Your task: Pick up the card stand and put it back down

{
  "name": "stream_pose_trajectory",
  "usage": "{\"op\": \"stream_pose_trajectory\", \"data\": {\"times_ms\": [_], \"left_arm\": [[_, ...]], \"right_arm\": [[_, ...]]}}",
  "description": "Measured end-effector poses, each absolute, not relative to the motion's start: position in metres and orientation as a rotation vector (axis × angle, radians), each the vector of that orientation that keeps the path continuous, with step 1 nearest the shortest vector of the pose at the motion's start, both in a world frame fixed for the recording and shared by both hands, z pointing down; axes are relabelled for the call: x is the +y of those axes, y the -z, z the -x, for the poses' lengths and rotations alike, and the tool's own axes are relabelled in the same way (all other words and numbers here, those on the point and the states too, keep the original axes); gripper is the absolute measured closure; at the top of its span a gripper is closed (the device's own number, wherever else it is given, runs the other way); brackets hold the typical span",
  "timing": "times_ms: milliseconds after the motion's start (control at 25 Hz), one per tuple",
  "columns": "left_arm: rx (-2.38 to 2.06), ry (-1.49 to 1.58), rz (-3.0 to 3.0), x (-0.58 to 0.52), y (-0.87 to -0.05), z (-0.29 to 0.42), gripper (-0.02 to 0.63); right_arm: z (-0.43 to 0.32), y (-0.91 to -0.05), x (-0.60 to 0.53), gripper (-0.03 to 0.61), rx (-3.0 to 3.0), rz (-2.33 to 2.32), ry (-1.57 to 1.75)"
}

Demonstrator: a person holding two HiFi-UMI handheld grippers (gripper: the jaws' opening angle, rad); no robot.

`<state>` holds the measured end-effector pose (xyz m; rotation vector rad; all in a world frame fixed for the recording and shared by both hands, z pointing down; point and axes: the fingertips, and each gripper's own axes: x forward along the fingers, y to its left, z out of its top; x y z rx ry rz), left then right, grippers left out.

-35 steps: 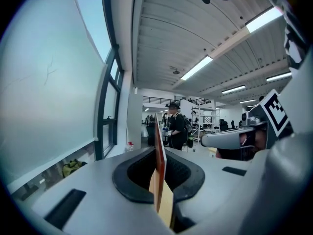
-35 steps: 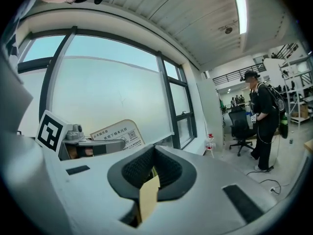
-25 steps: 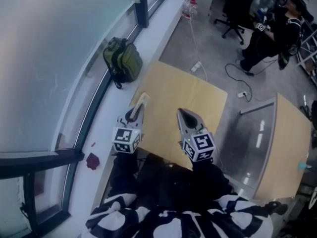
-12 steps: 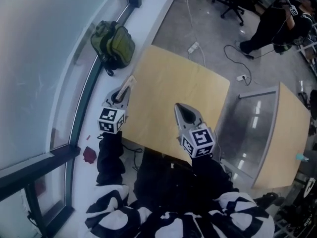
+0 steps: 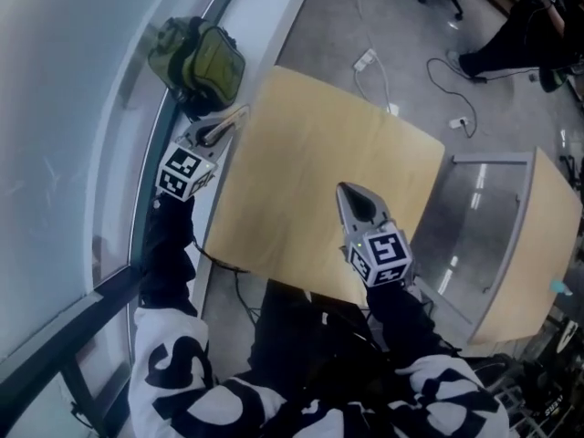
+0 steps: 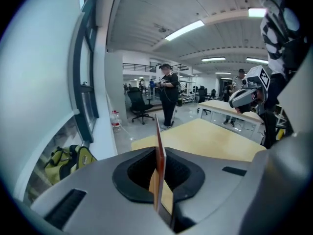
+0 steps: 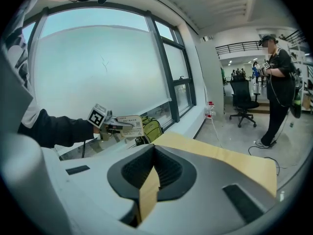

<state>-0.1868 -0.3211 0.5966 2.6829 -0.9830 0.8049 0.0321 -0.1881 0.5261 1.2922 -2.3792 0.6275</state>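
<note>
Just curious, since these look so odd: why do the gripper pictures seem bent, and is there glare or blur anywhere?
Left gripper view: fisheye, dark corners, window frame bowed, the card stand edge-on and sharp. Right gripper view: same bulge, window glass washed out pale. Head view: dim and bluish, light streaks glaring on the grey tabletop.

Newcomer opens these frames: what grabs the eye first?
The left tongs, just off the left edge of the tan table, are shut on the card stand, a thin printed card. The right tongs hang shut and empty over the table's near side; a green backpack lies by the window.
</note>
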Motion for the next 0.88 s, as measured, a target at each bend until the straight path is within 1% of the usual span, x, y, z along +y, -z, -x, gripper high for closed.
{"op": "stream_pose_trajectory", "data": {"times_ms": [320, 640, 880], "left_arm": [[-0.545, -0.654, -2.820, -0.385, -0.620, 0.126, 0.595], [-0.120, -0.601, -2.851, -0.412, -0.642, 0.066, 0.595], [0.143, -0.587, -2.830, -0.409, -0.659, 0.027, 0.595]], "right_arm": [[-0.024, -0.554, -0.219, 0.566, -2.348, -1.314, -0.709], [-0.018, -0.572, -0.239, 0.566, -2.369, -1.325, -0.751], [-0.010, -0.586, -0.234, 0.566, -2.355, -1.320, -0.789]]}}
